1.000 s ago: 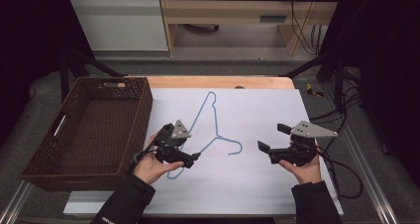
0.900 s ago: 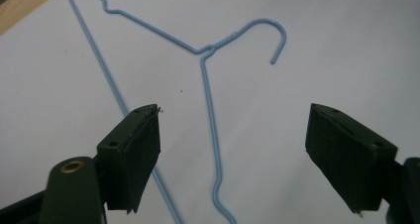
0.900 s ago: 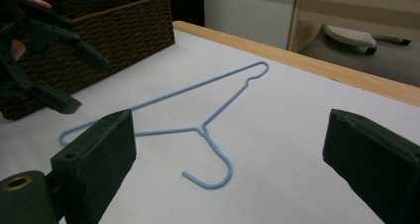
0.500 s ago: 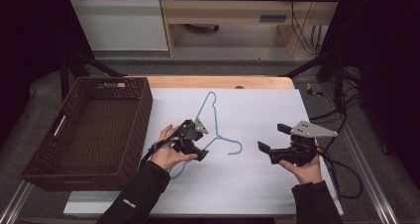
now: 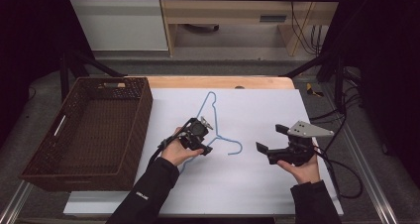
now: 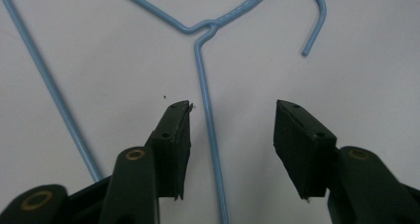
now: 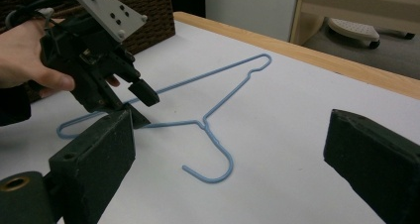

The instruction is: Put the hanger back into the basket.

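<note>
A blue wire hanger (image 5: 214,122) is lying flat on the white sheet (image 5: 257,184) covering the counter, its hook pointing toward the person's right and its triangle spreading toward the basket (image 5: 89,130) at the left side. The left gripper (image 5: 204,145) is tipping down over the hanger just beside its neck. In the left gripper view, one straight wire of the hanger (image 6: 208,110) is running up between the two jaws, which have just been closing but are standing apart, with gaps showing on both sides of the wire. The right gripper (image 5: 270,140) is hovering above the sheet, well apart from the hook, with its jaws wide apart and nothing between them. From the right gripper view, the left gripper (image 7: 141,105) is leaning down on the hanger (image 7: 218,140).
</note>
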Action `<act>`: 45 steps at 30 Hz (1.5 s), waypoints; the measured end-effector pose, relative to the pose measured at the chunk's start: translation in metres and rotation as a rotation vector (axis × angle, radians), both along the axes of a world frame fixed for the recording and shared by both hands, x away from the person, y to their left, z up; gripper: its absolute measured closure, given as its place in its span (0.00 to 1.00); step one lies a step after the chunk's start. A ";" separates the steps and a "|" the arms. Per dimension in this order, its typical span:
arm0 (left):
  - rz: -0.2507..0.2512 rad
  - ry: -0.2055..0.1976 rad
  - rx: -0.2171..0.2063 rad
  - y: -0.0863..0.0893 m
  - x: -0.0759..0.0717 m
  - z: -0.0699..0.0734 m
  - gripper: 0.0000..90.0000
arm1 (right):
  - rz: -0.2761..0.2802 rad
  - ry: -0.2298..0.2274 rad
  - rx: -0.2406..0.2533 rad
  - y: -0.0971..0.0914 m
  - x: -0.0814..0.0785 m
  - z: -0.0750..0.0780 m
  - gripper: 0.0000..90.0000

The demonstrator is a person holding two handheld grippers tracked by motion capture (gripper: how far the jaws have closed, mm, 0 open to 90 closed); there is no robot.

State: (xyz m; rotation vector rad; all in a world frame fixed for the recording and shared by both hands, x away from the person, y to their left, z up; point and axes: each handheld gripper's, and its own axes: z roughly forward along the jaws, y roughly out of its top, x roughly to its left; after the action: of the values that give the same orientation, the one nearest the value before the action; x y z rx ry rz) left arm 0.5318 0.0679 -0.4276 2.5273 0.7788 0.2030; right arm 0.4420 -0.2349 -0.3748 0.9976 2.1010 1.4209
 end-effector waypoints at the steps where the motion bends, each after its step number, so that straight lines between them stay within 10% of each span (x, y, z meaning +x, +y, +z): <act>1: -0.002 0.010 -0.002 -0.001 0.001 -0.001 0.57 | 0.001 0.000 0.000 0.000 0.000 0.000 0.07; 45: 0.061 0.077 0.093 -0.010 0.015 -0.021 0.95 | 0.004 0.010 -0.008 0.002 0.002 -0.002 0.06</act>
State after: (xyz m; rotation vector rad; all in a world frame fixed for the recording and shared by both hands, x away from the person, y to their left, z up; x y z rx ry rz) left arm 0.5467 0.0582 -0.4491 2.6139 0.8969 0.1671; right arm 0.4436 -0.2327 -0.3768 1.0000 2.1150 1.4111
